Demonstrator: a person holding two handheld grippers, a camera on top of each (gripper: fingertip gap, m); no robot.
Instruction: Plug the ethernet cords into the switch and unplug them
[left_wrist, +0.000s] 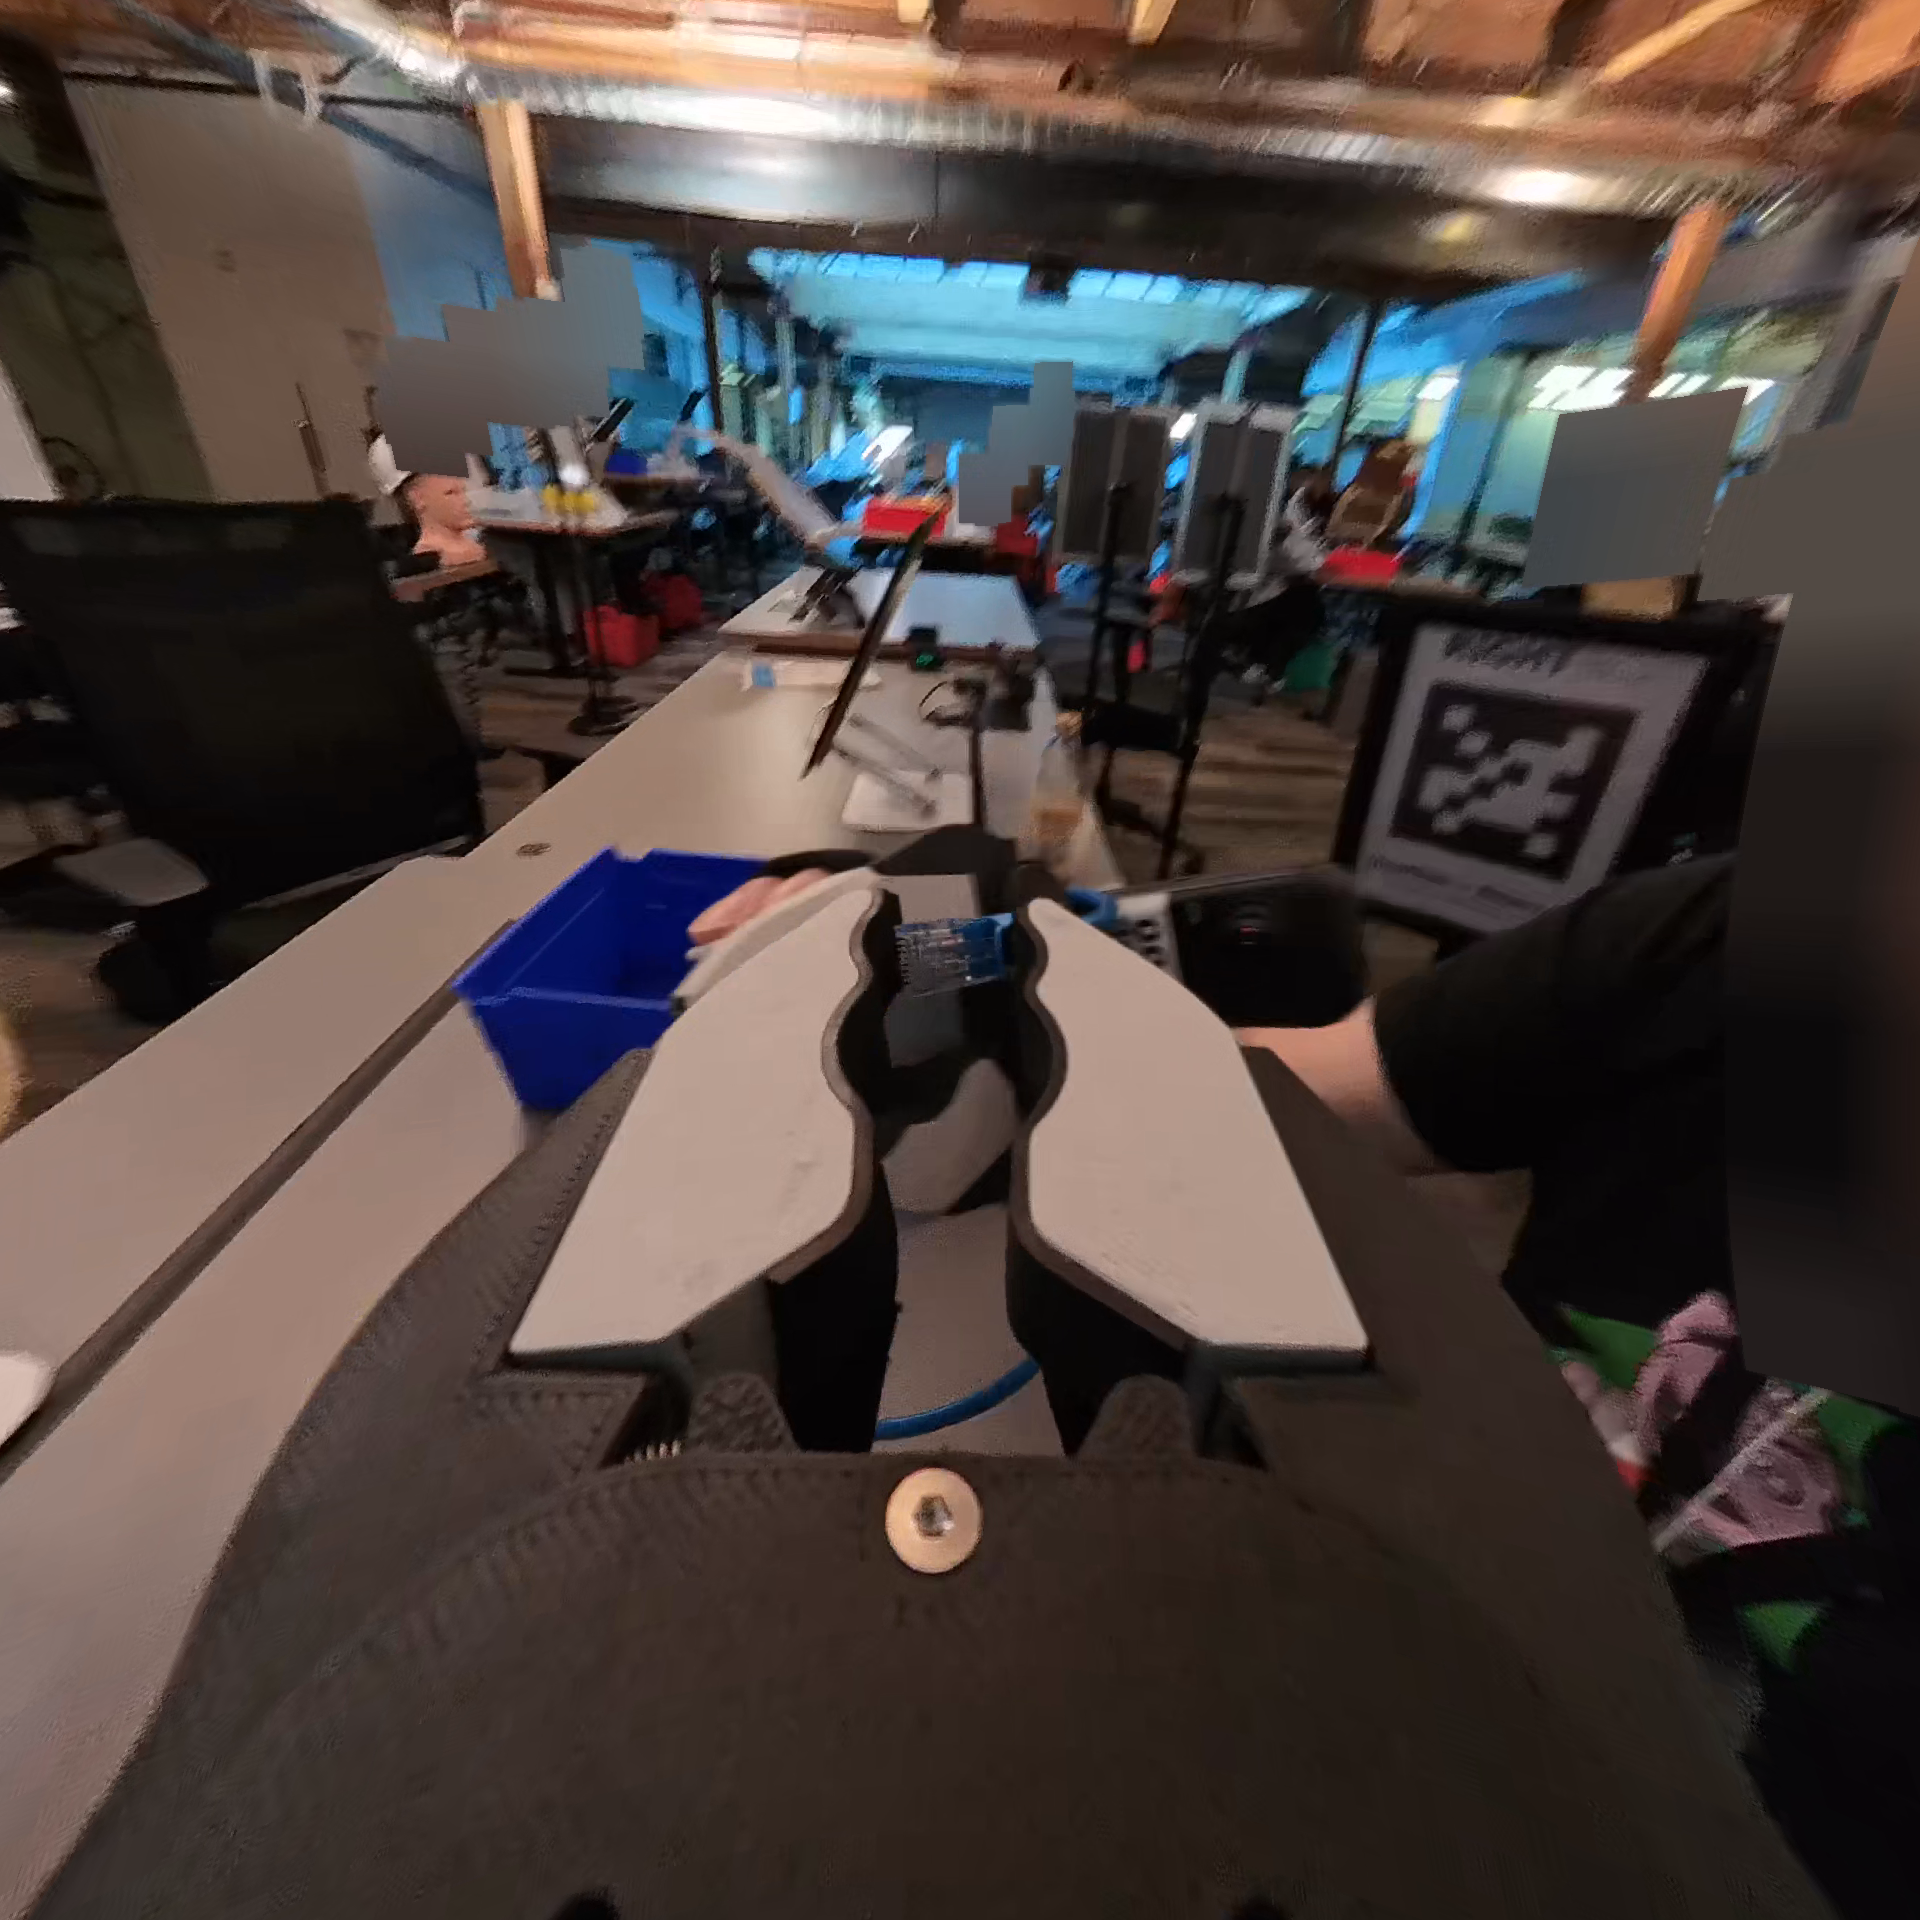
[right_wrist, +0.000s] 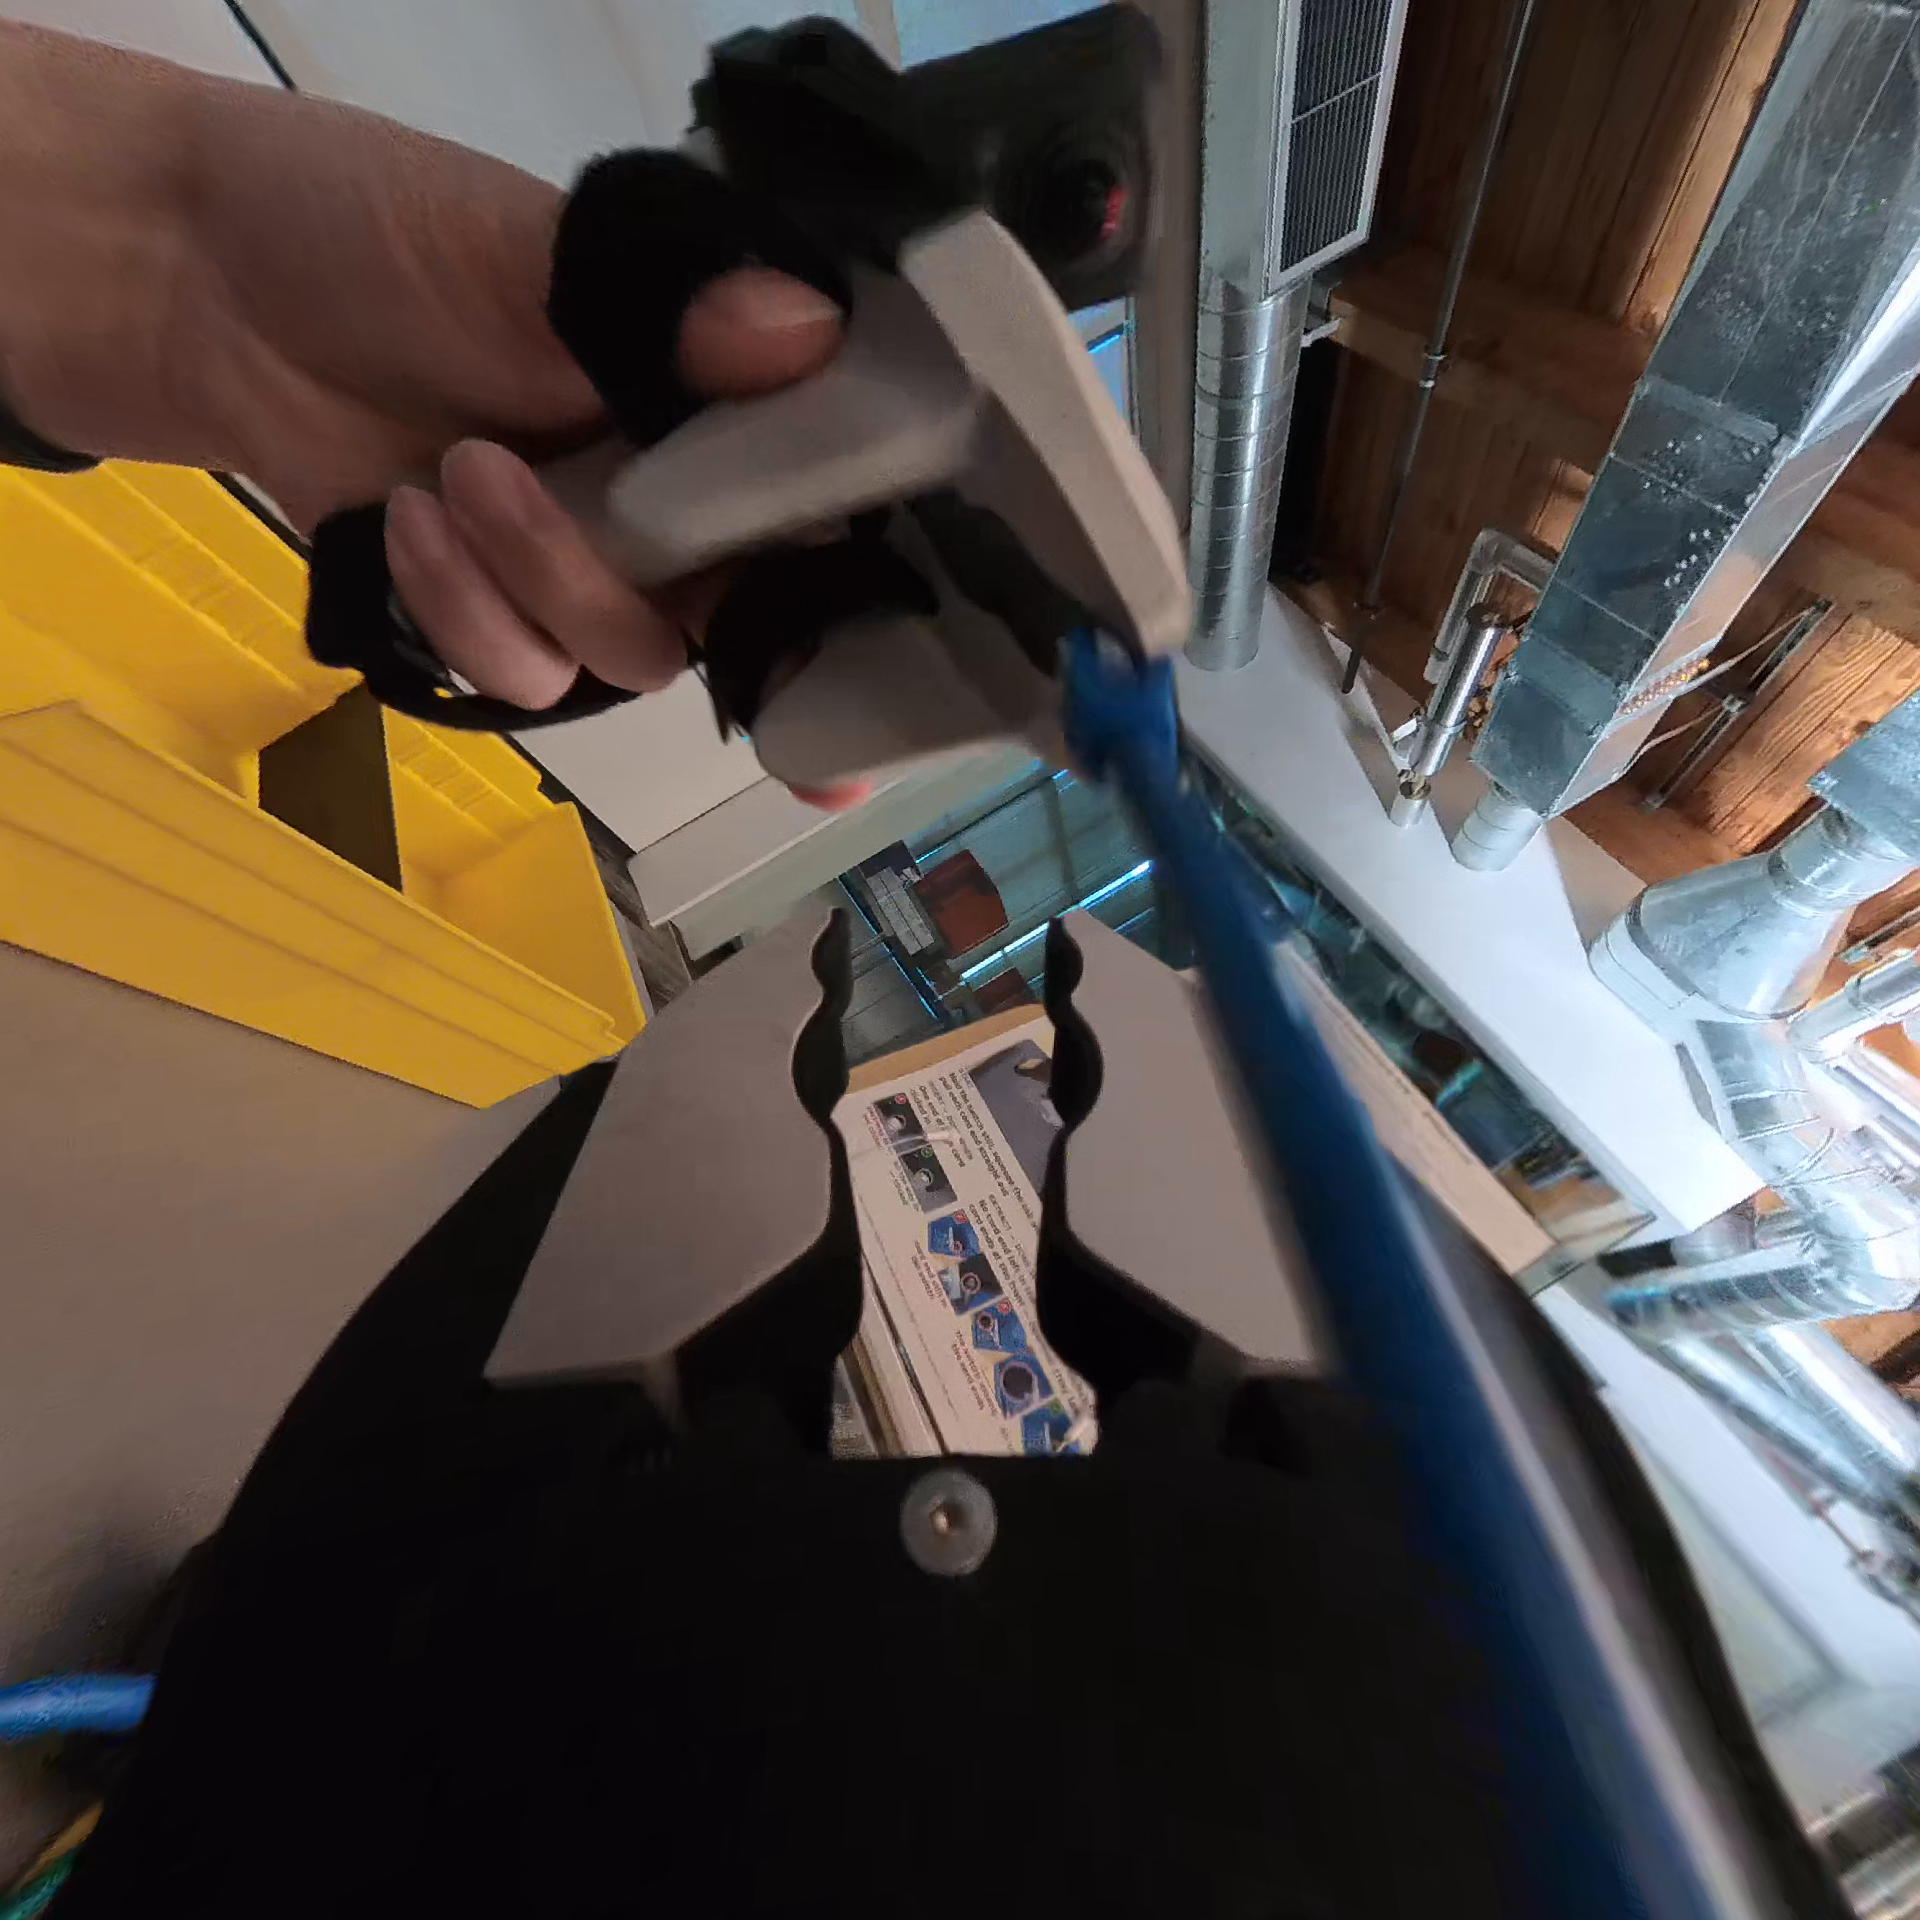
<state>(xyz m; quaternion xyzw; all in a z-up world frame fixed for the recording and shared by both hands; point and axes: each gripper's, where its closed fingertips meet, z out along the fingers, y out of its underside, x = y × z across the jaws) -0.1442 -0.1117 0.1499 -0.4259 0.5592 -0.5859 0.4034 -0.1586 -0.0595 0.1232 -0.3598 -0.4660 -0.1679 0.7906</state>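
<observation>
My left gripper (left_wrist: 954, 914) is shut on the blue plug (left_wrist: 951, 951) of an ethernet cord, held up above the grey table (left_wrist: 312, 1091). A loop of blue cord (left_wrist: 966, 1392) shows below its fingers. In the right wrist view the left gripper (right_wrist: 1117, 665) is in a gloved hand (right_wrist: 499, 582), pinching the end of the blue cord (right_wrist: 1299, 1091), which runs down to the lower right. My right gripper (right_wrist: 945, 935) is open and empty, just below and facing the left one. It also shows in the left wrist view, behind the plug (left_wrist: 935, 862). I cannot make out the switch.
A blue bin (left_wrist: 592, 966) stands on the table left of the grippers. Stacked yellow bins (right_wrist: 260, 779) are to the left in the right wrist view. A printed picture sheet (right_wrist: 966, 1247) lies beyond the right gripper. A black-and-white marker board (left_wrist: 1507, 779) stands right. A black chair (left_wrist: 239, 675) is left. The tips of one gripper are about 6 cm away from the tips of the other.
</observation>
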